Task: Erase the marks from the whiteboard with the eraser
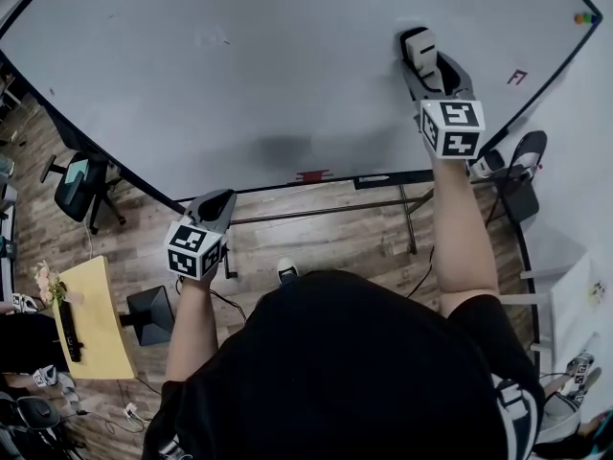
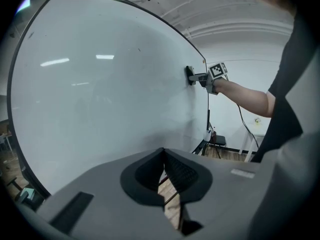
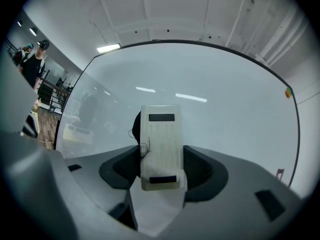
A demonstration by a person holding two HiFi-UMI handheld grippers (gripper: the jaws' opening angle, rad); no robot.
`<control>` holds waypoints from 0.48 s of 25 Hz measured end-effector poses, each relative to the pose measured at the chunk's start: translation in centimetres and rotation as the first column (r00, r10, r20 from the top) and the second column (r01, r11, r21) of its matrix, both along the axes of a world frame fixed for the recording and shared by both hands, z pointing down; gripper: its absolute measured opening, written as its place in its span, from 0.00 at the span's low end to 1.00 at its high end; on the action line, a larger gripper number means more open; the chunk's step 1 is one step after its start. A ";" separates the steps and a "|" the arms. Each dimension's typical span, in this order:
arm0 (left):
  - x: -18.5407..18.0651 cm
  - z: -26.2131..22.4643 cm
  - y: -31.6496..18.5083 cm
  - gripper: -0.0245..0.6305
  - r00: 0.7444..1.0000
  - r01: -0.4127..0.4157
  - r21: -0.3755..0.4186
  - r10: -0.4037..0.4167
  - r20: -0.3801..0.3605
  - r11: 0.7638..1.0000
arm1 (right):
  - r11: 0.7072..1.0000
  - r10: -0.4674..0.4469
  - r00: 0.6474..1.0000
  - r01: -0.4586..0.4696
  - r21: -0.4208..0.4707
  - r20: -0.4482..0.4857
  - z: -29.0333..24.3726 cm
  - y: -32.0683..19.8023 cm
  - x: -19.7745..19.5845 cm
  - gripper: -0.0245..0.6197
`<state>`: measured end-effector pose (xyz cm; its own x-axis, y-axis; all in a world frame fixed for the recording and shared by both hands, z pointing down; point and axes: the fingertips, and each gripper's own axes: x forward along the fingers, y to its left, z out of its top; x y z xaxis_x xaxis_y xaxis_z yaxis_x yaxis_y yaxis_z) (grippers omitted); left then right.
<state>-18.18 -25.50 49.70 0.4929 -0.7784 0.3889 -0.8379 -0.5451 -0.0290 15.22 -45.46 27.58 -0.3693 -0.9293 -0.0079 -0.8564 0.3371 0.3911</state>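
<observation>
Right gripper [image 3: 161,170] jaws pinching eraser [image 3: 161,144], held against whiteboard [image 1: 239,75] upper right. Left gripper [image 2: 164,176] jaws pressed together, empty, near lower edge. Board mostly clean; small red mark [image 1: 517,77], faint grey smudge [image 1: 278,149] yet to wipe

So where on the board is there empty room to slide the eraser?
Nearly all the whiteboard is bare: the wide stretch left of the eraser, down to the bottom frame. It's tighter on the right, where the right gripper holds the eraser near a red mark and the coloured dots in the corner.
</observation>
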 end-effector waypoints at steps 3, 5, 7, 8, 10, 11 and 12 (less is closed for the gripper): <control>0.2 -0.3 -0.2 0.06 1.000 -0.014 0.006 0.014 0.008 1.000 | 1.000 0.001 1.000 0.000 -0.009 0.016 0.2 0.0 0.2 0.43; 0.3 -0.6 -0.2 0.06 1.000 -0.020 0.011 0.020 0.009 1.000 | 1.000 -0.006 0.999 0.006 -0.018 0.034 0.2 0.1 0.2 0.43; 0.4 -0.9 -0.1 0.06 1.000 -0.024 0.016 0.023 0.007 1.000 | 0.999 -0.023 0.997 0.025 -0.030 0.069 0.2 0.5 0.1 0.43; 0.4 -1.0 0.0 0.06 1.000 -0.024 0.017 0.024 0.006 1.000 | 0.999 -0.033 0.996 0.037 -0.034 0.087 0.2 0.8 0.0 0.43; 0.4 -1.0 0.2 0.06 1.000 -0.024 0.017 0.024 0.004 1.000 | 0.998 -0.053 0.992 0.057 -0.035 0.114 0.1 1.5 -0.3 0.43; 0.3 -0.9 0.4 0.06 1.000 -0.025 0.016 0.025 0.004 1.000 | 0.997 -0.064 0.990 0.069 -0.034 0.123 0.0 1.9 -0.5 0.43; 0.2 -0.8 0.5 0.06 1.000 -0.026 0.015 0.026 0.004 1.000 | 0.996 -0.076 0.988 0.081 -0.033 0.133 0.0 2.4 -0.7 0.43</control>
<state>-17.95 -25.01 48.95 0.5115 -0.7711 0.3792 -0.8233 -0.5662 -0.0409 14.51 -43.01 27.58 -0.4396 -0.8978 -0.0263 -0.8697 0.4182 0.2621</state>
